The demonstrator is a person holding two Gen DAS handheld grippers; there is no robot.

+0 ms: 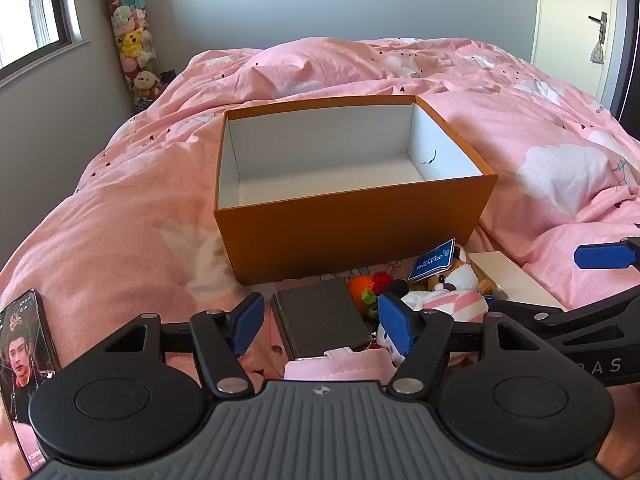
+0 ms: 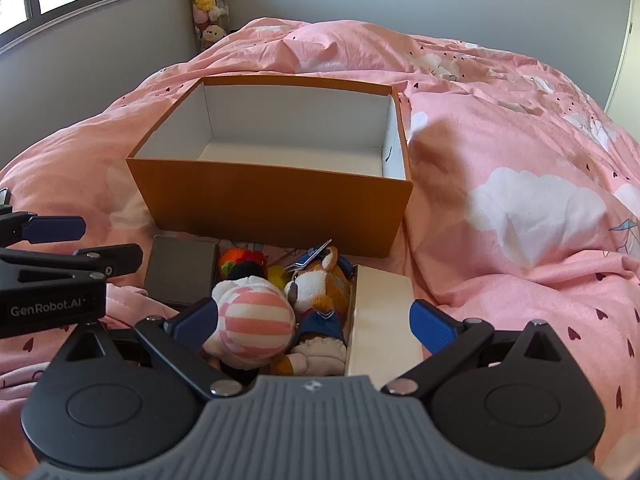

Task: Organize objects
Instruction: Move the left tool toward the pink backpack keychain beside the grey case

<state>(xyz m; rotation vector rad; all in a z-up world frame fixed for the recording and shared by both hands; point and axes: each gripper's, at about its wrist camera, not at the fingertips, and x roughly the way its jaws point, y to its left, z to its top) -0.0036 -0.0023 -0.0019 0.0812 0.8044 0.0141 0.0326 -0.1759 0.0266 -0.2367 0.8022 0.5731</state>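
Note:
An open orange box [image 1: 352, 220] with a bare white inside stands on the pink duvet [image 1: 120, 208]. In front of it lie a dark grey flat case [image 1: 320, 316], an orange knitted toy [image 1: 362, 286], a fox plush [image 2: 320, 284] with a blue tag, a pink-striped plush [image 2: 252, 320] and a white box [image 2: 380, 312]. My left gripper [image 1: 322, 322] is open above the grey case, with a pink cloth [image 1: 340, 364] just below it. My right gripper [image 2: 314, 324] is wide open, straddling the striped plush, the fox and the white box without pressing on them.
A phone [image 1: 24, 360] with a lit screen lies at the bed's left edge. A clear tube of plush toys [image 1: 132, 44] stands in the corner by a window [image 1: 32, 8]. A door [image 1: 592, 28] is at the far right. The duvet rises in folds right of the box.

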